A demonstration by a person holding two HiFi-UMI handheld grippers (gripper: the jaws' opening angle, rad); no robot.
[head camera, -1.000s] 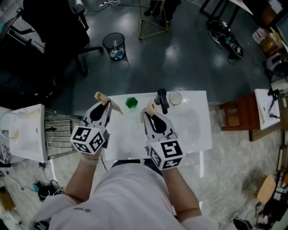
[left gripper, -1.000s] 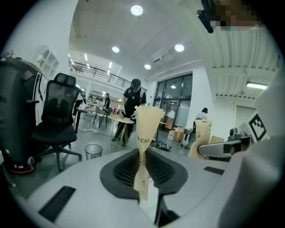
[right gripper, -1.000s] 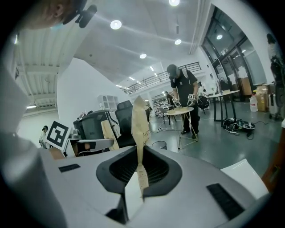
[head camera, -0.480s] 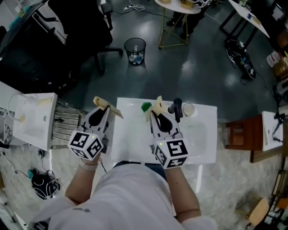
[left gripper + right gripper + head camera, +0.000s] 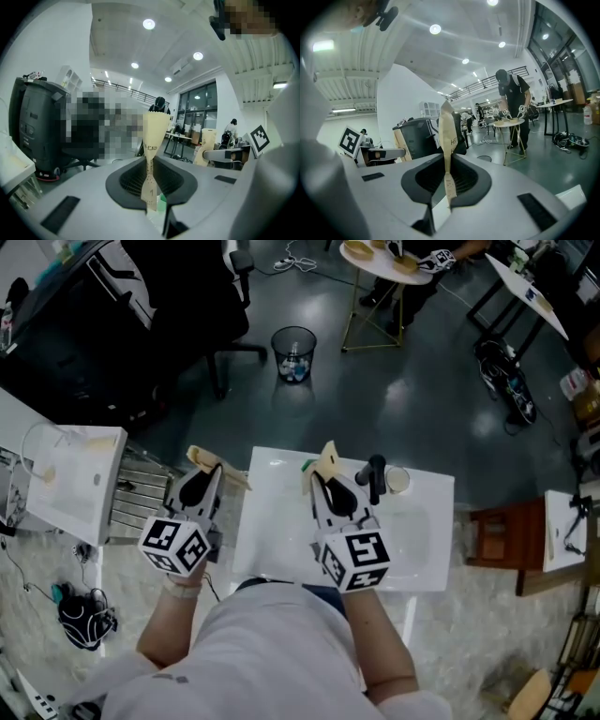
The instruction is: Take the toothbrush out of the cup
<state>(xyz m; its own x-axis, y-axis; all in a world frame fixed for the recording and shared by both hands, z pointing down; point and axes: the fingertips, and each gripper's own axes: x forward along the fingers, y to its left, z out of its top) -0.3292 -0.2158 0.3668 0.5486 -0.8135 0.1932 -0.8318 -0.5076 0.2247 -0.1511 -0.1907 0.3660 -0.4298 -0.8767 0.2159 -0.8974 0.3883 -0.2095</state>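
In the head view a green cup (image 5: 307, 465) peeks out at the back of the white sink top (image 5: 422, 540), mostly hidden behind my right gripper (image 5: 327, 456). I can make out no toothbrush in any view. The right gripper hovers over the sink, left of the black faucet (image 5: 376, 476), its beige-taped fingertips pressed together with nothing between them. My left gripper (image 5: 208, 459) hangs just past the sink's left edge, likewise shut and empty. The left gripper view shows its taped tips (image 5: 156, 126) meeting edge-on. So does the right gripper view for the right gripper (image 5: 446, 117).
A round white cup (image 5: 397, 481) stands right of the faucet. A metal rack (image 5: 141, 498) and a white unit (image 5: 66, 479) lie left of the sink. A wooden stool (image 5: 492, 535) is on the right, a trash bin (image 5: 294, 341) and office chair (image 5: 187, 296) beyond. A person (image 5: 513, 108) stands at a round table.
Both grippers have drifted left relative to the sink. The left one is now off its left edge. The green cup, earlier in plain sight between them, is now mostly behind the right gripper.
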